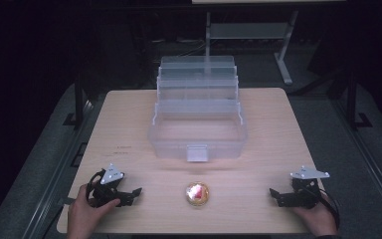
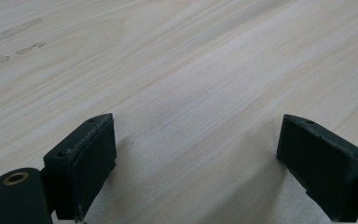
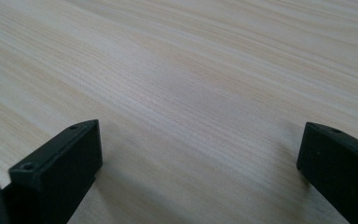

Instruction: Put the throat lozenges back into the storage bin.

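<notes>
High view | left gripper (image 1: pixel 135 193) fingers wide, empty | right gripper (image 1: pixel 274 195) fingers wide, empty

Left claw (image 1: pixel 135 191) open, right claw (image 1: pixel 274 193) open

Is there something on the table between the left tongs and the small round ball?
Nothing visible. Bare table lies between the left tongs and the ball; the clear box stands farther back, out of that path.
</notes>
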Demonstrator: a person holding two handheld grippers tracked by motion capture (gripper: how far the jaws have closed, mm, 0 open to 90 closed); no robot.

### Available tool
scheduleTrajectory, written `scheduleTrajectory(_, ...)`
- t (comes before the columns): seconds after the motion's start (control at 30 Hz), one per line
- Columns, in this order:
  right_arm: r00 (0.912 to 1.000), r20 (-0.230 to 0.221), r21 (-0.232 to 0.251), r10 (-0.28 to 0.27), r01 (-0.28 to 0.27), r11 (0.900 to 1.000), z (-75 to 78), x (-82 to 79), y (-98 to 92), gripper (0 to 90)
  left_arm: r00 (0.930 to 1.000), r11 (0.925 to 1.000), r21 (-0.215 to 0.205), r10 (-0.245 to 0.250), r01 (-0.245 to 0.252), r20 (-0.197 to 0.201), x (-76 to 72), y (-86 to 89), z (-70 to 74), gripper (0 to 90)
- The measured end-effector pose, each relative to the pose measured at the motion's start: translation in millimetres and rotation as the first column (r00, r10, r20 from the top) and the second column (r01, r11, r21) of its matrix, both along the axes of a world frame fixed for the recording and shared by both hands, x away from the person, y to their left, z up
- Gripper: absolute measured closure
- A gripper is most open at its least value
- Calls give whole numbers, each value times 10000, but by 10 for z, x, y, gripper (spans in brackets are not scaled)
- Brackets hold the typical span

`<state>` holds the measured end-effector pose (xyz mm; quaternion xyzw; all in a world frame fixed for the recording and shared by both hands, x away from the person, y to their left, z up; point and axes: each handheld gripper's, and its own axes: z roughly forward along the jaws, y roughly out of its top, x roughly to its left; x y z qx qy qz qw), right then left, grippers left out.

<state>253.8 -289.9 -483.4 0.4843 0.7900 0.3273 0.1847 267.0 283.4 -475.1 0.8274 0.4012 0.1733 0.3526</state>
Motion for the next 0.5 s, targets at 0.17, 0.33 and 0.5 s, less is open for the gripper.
scheduleTrajectory(0.17,9999,-78,-6,68,-68,10000,7,-3,4,0,10000,10000,2,1,-1,-4,0,0,0,109)
scheduleTrajectory(0.33,9986,-513,-234,152,-164,9996,47,24,24,0,10000,10000,2,-2,2,-4,0,1,0,109)
scheduleTrajectory(0.5,9971,-681,-376,354,-381,9986,66,46,39,0,10000,10000,2,0,0,-5,0,0,0,109)
